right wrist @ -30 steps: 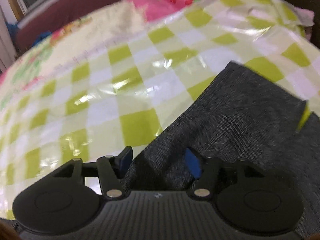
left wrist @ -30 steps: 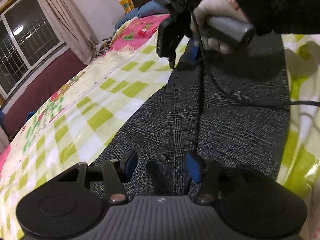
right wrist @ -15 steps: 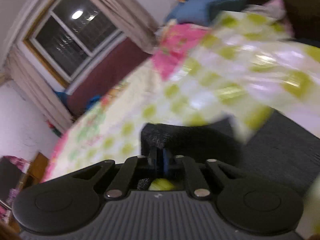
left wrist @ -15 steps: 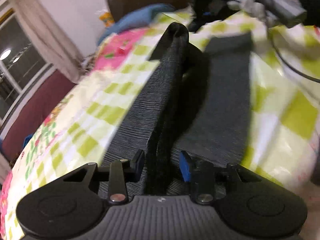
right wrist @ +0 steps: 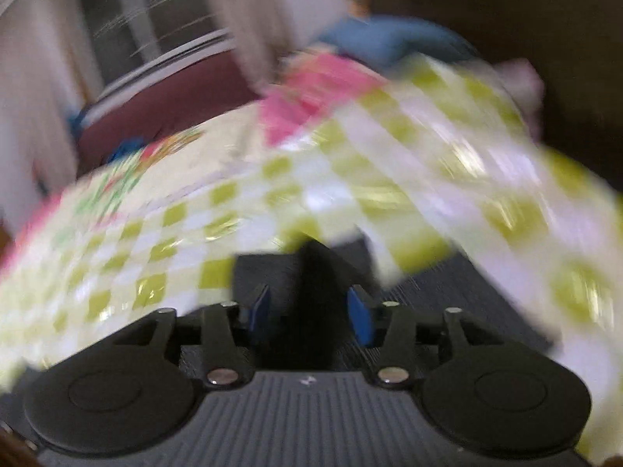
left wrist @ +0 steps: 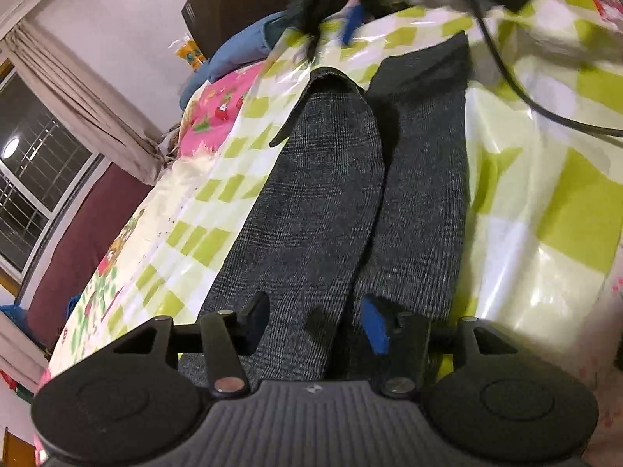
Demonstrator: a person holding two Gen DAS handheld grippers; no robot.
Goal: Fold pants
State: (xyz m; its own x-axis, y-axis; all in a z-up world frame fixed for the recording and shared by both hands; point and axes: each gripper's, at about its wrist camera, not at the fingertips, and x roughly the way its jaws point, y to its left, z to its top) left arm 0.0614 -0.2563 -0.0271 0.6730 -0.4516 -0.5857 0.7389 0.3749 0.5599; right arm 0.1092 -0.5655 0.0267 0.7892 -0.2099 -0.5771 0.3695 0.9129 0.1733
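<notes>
Dark grey checked pants (left wrist: 323, 202) lie lengthwise on a bed covered by a green and white checked plastic sheet (left wrist: 545, 202). One leg lies folded over onto the other, with a raised fold edge down the middle. My left gripper (left wrist: 315, 319) is open just above the near end of the pants, with cloth between its fingers. My right gripper (right wrist: 309, 315) is open at the far end, with a raised fold of the pants (right wrist: 315, 272) standing between its fingers; this view is blurred. The right gripper also shows blurred at the far end in the left wrist view (left wrist: 350, 27).
A pink floral blanket (left wrist: 222, 105) and a blue pillow (left wrist: 241, 50) lie at the head of the bed. A window with curtains (left wrist: 78, 93) is on the left. A black cable (left wrist: 518, 89) crosses the sheet at the right.
Both grippers gripped the pants, lifted one leg and laid it over the other. Both have now opened and let go of the cloth.
</notes>
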